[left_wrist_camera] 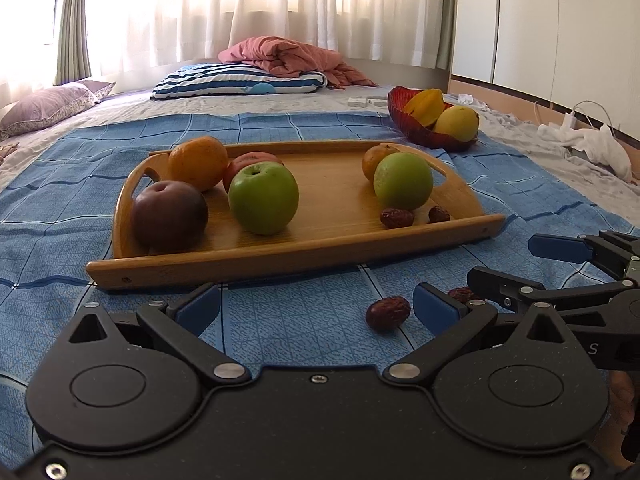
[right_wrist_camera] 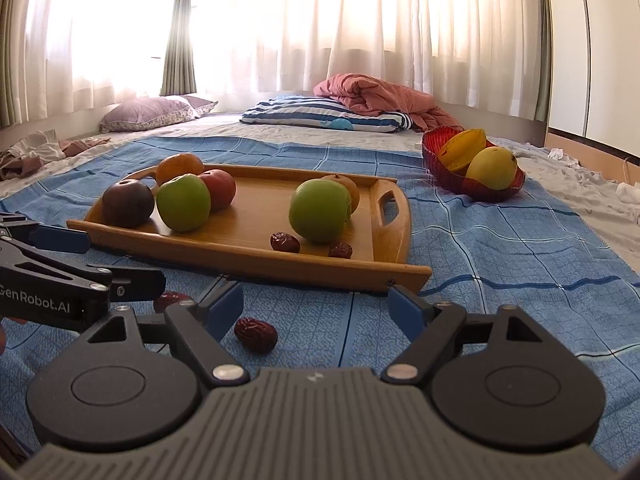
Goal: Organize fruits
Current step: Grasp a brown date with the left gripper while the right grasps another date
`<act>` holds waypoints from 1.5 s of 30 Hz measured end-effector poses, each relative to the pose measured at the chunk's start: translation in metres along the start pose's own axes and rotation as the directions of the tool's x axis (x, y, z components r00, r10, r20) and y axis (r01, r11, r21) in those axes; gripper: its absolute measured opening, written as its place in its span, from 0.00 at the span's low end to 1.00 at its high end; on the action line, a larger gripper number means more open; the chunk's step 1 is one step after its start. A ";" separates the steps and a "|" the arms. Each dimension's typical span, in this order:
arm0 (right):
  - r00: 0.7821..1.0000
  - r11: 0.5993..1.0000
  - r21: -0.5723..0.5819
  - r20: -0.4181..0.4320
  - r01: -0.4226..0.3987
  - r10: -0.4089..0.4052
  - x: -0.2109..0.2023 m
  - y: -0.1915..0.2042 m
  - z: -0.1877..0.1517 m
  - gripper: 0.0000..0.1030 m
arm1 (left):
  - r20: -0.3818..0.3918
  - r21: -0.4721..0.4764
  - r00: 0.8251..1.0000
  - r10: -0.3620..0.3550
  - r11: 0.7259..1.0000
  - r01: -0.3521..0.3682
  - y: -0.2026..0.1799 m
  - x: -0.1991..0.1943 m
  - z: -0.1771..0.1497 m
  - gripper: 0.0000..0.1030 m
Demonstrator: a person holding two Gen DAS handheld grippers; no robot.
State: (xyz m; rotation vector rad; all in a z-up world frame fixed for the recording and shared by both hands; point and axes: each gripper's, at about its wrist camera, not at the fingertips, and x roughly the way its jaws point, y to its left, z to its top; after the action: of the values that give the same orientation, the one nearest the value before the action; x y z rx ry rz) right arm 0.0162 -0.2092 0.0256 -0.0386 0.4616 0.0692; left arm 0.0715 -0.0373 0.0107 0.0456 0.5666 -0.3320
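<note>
1. On the bed, the wooden tray [left_wrist_camera: 304, 248] holds apples, oranges and two dates.
2. Left gripper [left_wrist_camera: 316, 308], marked "GenRobot.AI", gapes wide, empty.
3. Right gripper [right_wrist_camera: 316, 308] likewise gapes, a loose date [right_wrist_camera: 255, 334] between its fingers.

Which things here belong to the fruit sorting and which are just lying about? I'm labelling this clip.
Part of the job:
wooden tray
two green apples
dark plum
red apple
oranges
loose red dates
red glass bowl holding a starfruit and a mango

Lying about:
striped pillow
pink blanket
purple pillow
</note>
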 end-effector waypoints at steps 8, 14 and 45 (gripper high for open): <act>1.000 1.000 -0.008 -0.018 -0.018 0.018 -0.002 -0.002 -0.011 0.81 | -0.020 -0.006 0.998 -0.052 0.999 0.052 -0.002 0.007 -0.001 0.87; 0.998 0.998 -0.015 -0.020 -0.056 0.055 -0.002 0.003 -0.013 0.72 | -0.053 -0.020 0.992 -0.118 0.993 0.117 -0.004 0.012 0.000 0.56; 0.995 0.996 0.029 -0.053 -0.082 0.084 0.004 0.026 -0.013 0.35 | -0.043 0.023 0.999 -0.034 0.999 0.035 -0.014 0.009 0.004 0.24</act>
State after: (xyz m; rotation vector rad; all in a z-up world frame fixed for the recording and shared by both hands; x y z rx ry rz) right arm 0.0121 -0.1842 0.0120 0.0051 0.5179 0.1440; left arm 0.0764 -0.0533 0.0100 0.0662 0.6062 -0.3717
